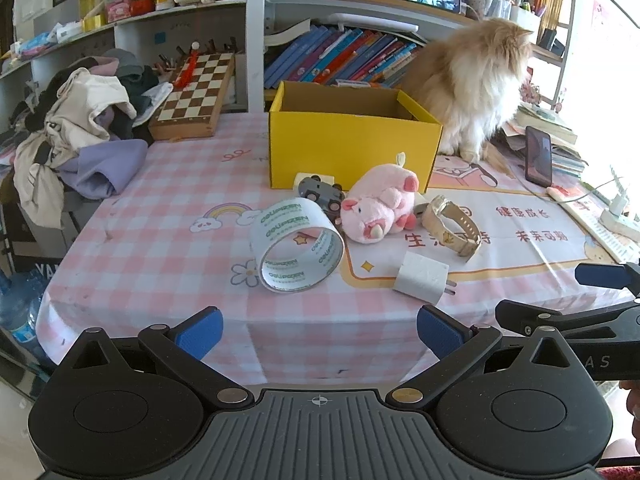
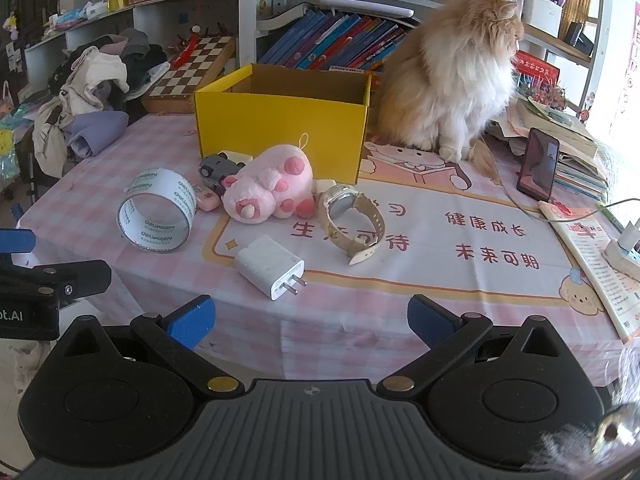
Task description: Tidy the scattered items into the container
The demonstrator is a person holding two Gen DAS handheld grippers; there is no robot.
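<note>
On table point(image 2: 400, 288), tape roll point(image 1: 297, 246), charger point(image 2: 270, 266), both claws spread.

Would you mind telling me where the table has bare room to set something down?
Bare cloth lies left of the tape roll toward the clothes pile, and between the watch and the phone. The patch in front of the yellow box is crowded: plush pig, toy car, charger.

Matt yellow cardboard box point(image 1: 352, 148). Fuzzy pink plush pig point(image 2: 268, 180). Glossy clear tape roll point(image 1: 296, 246). Smooth white plastic charger point(image 2: 270, 266), metal prongs. Shiny-cased watch point(image 2: 352, 216), matt strap. Checked cloth tablecloth point(image 1: 160, 216) under glossy film.
</note>
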